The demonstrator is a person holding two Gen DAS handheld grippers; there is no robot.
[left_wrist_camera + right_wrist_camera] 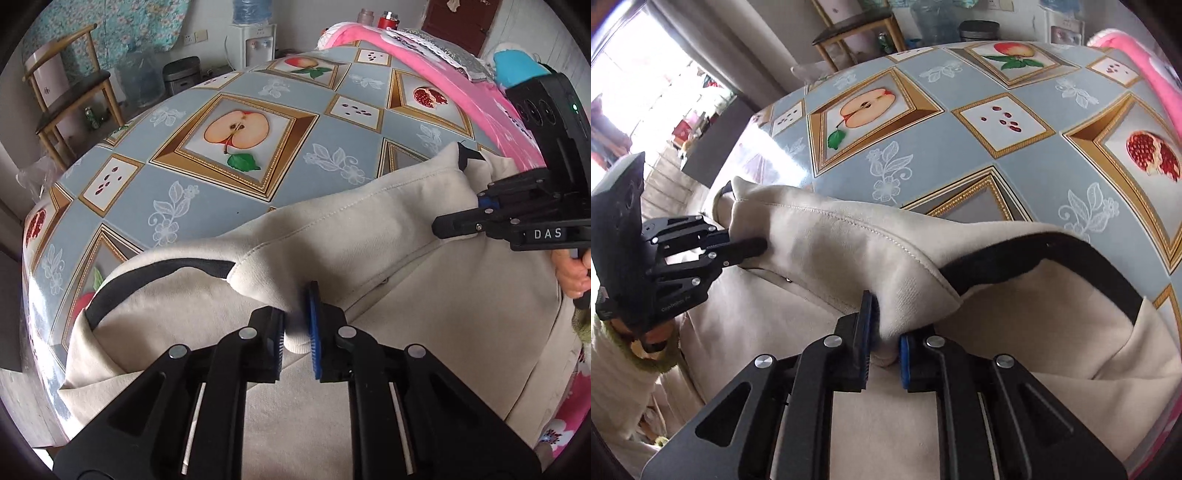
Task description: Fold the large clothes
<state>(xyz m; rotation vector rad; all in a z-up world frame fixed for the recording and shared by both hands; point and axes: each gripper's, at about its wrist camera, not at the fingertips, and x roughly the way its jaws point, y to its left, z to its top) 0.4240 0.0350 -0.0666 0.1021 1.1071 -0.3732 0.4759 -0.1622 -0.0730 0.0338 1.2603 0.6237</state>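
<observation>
A large cream garment with black trim [369, 236] lies over the near part of the table, also in the right wrist view [849, 240]. My left gripper [297, 325] is shut on a folded edge of the cream fabric, pinched between its blue pads. My right gripper [884, 343] is shut on another fold of the same garment beside a black band [1052, 254]. Each gripper shows in the other's view: the right gripper [476, 210] at the garment's far right corner, the left gripper [753, 247] at its left end.
The table [229, 206] has a blue-grey cloth printed with framed fruit. A pink blanket [443, 74] lies along its right side. Beyond the table stand a wooden chair [70, 92], a water dispenser [253, 40] and a bin [181, 74].
</observation>
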